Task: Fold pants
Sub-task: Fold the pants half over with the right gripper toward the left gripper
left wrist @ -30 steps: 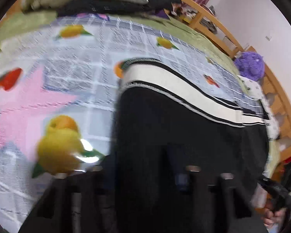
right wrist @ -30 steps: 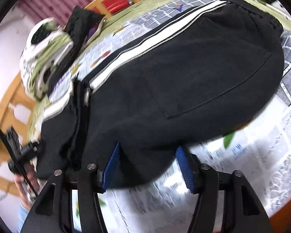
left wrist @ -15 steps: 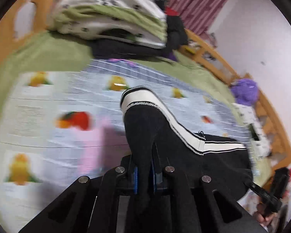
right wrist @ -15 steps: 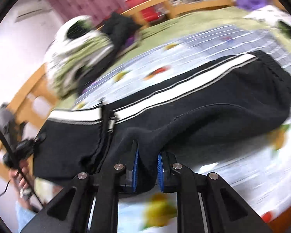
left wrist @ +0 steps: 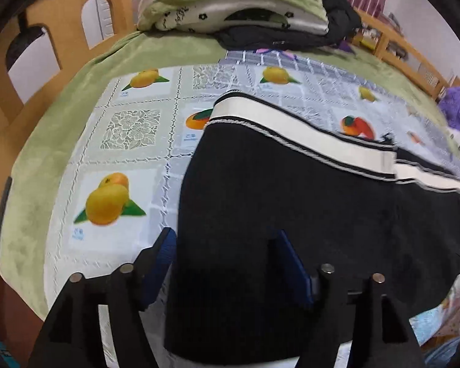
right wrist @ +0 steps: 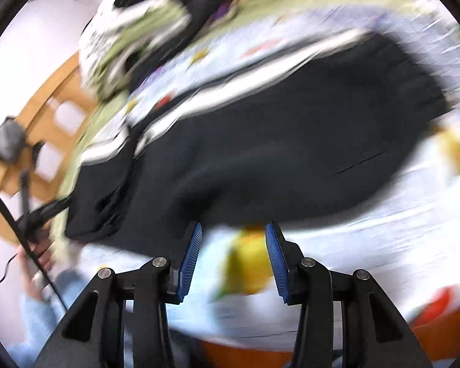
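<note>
The black pants [left wrist: 306, 202] with a white side stripe [left wrist: 291, 128] lie folded on the fruit-print cloth [left wrist: 132, 128] over the bed. My left gripper [left wrist: 227, 245] is open, its blue pads on either side of the pants' near edge, and holds nothing. In the blurred right wrist view the pants [right wrist: 276, 141] lie flat ahead. My right gripper [right wrist: 233, 242] is open and empty, just off the pants' near edge above the cloth [right wrist: 368, 245].
A pile of folded bedding and dark clothes [left wrist: 236, 9] sits at the head of the bed by the wooden headboard [left wrist: 55, 46]. A purple plush [left wrist: 458, 109] lies at the far right. The bed's wooden rail [right wrist: 49, 113] and a person's hand [right wrist: 36, 254] are at left.
Both grippers were shut on the pants' edge half a second ago; both have opened and let go. The pants have dropped flat onto the cloth. The right gripper is moving, blurring its view.
</note>
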Motion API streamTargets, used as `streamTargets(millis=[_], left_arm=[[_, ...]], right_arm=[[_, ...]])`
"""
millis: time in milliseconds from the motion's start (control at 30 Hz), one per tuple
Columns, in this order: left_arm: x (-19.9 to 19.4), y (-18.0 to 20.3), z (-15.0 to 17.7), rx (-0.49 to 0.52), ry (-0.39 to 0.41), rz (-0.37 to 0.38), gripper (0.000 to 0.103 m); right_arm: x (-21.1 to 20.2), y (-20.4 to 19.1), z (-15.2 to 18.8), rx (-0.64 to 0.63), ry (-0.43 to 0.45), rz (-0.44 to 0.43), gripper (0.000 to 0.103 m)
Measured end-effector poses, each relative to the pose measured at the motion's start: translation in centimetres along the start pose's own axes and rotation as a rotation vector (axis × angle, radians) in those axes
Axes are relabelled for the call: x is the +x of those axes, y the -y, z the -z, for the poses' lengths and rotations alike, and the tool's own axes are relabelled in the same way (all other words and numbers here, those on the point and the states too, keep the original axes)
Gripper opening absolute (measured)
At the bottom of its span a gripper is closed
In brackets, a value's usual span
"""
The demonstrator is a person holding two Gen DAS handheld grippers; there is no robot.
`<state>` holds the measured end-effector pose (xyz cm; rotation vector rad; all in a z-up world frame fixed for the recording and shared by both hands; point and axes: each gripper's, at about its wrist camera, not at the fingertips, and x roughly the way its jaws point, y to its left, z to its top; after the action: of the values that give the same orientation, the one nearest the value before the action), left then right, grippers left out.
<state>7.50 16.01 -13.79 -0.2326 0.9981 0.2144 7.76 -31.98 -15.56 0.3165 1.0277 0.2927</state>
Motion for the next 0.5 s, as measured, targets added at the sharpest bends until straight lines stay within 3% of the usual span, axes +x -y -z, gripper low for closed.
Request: streamTargets(millis=[133, 300, 333, 400, 433, 500], left_arm=[[-0.8, -0.6, 1.2, -0.094, 0.025, 0.069, 0.073], [-0.9, -1.7, 2.8, -0.162, 0.044, 0.083, 0.077], [-0.5, -1.9, 2.9, -0.172, 0.044, 0.08, 0.077], [0.2, -2.2, 3.1, -0.187, 0.03, 0.049, 0.077], [0.4, -2.3, 3.1, -0.194, 0.016, 0.046, 0.077], [0.6, -2.5, 3.1, -0.203, 0.011, 0.075, 0.077]], right_arm=[[-2.2, 5.8, -3.0, 0.173, 0.102, 0.047, 0.056], [1.2, 11.7, -6.1, 0.306, 0.046, 0.149, 0.055], [2.3, 12.6, -6.4, 0.33, 0.033, 0.137, 0.046], [3.4, 13.0, -7.3, 0.319, 0.06, 0.14, 0.015], [3.3, 12.5, -8.2, 0.271, 0.079, 0.152, 0.013], [0.3, 12.2, -9.5, 0.219, 0.249, 0.106, 0.013]])
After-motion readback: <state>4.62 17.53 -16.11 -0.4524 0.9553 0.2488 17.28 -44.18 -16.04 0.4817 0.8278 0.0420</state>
